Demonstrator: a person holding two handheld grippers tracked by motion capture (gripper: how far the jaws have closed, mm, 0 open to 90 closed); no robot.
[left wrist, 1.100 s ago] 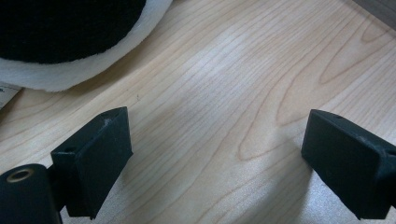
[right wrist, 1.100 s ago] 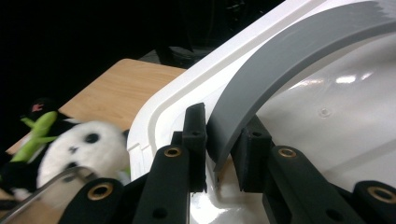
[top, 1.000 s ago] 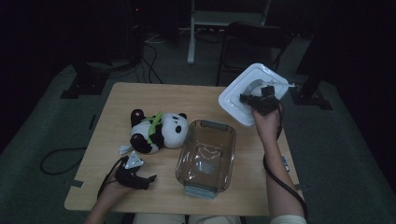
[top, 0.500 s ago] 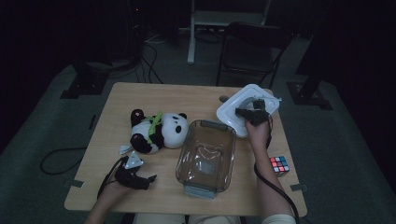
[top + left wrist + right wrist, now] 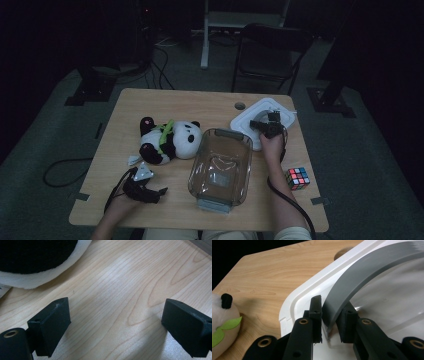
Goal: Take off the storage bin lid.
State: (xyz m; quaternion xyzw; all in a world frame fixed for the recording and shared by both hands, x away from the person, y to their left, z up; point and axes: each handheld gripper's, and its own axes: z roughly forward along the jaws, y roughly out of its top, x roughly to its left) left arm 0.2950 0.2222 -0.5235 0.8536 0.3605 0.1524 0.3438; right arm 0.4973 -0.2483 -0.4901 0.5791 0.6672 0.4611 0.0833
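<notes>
While the right gripper [image 5: 329, 317] is clamped on the white lid's [image 5: 250, 121] grey handle [image 5: 362, 275], at two o'clock from the glass dish [image 5: 220, 170] on the counter [image 5: 200, 107], keep the lid level and centre it over the dish. The left gripper [image 5: 116, 325] rests apart, empty.

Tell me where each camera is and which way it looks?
High view: above the table, looking down; both forearms, left gripper, right gripper.
Left gripper view: on the left gripper, facing tabletop and panda.
Right gripper view: on the right gripper, clamping the white lid.
Shared: the panda shows in all three.
</notes>
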